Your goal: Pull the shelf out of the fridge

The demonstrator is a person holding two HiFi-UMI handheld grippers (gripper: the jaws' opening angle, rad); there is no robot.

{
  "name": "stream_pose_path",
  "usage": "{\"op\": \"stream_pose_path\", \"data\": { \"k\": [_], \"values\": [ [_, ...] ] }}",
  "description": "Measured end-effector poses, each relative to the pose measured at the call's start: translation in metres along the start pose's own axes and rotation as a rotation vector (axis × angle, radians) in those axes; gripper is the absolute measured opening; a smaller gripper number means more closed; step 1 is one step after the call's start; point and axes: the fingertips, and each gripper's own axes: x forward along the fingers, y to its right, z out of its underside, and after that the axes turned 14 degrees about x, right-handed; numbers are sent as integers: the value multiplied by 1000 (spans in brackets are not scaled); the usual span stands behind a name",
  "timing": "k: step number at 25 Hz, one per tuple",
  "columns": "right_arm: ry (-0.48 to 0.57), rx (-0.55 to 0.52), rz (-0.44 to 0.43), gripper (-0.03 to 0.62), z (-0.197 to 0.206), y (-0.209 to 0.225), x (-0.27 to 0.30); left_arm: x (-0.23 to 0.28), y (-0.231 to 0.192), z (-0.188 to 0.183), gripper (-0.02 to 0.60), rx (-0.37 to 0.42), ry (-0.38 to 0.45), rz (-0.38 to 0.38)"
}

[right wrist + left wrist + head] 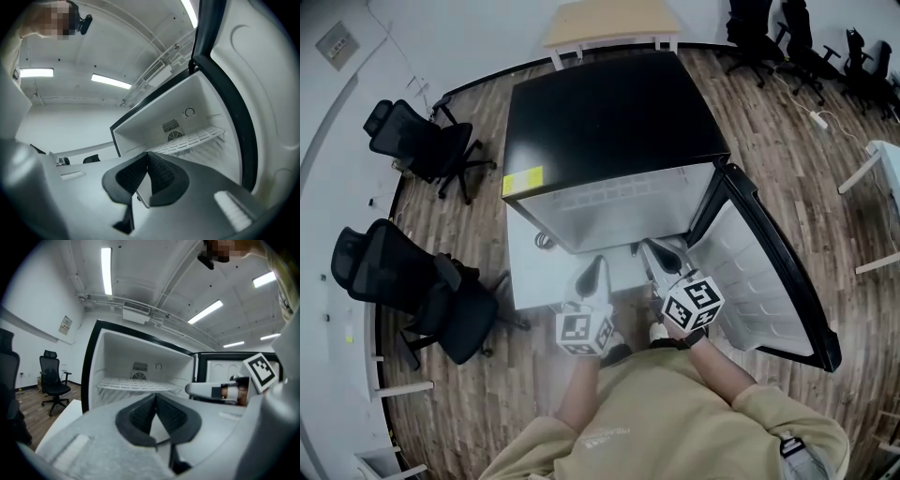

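Shelf [144,187]: only thin edge shows, pinched by left tongs [156,397], right tongs [147,155]; rest hidden.

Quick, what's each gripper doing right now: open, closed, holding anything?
Left gripper: closed on the shelf.
Right gripper: closed on the same shelf.

Both grippers out ahead of you
Your left gripper [597,262] and right gripper [650,247] point forward side by side, each with its jaws closed tip to tip.
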Motion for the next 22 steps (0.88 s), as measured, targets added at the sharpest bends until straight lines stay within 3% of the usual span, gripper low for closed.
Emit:
{"op": "stream_pose_path", "data": {
  "k": [6,12,17,22],
  "values": [
    [11,162,24,6,7,16,28,14,-6,-9,2,5,13,56],
    [48,394,-7,69,20,27,56,24,-13,-16,2,1,34,77],
    [131,536,-9,112,10,44,78,25,-18,-19,2,13,41,79],
    [225,761,-22,132,-1,72,100,21,-33,-23,2,10,54,53]
  ]
}}
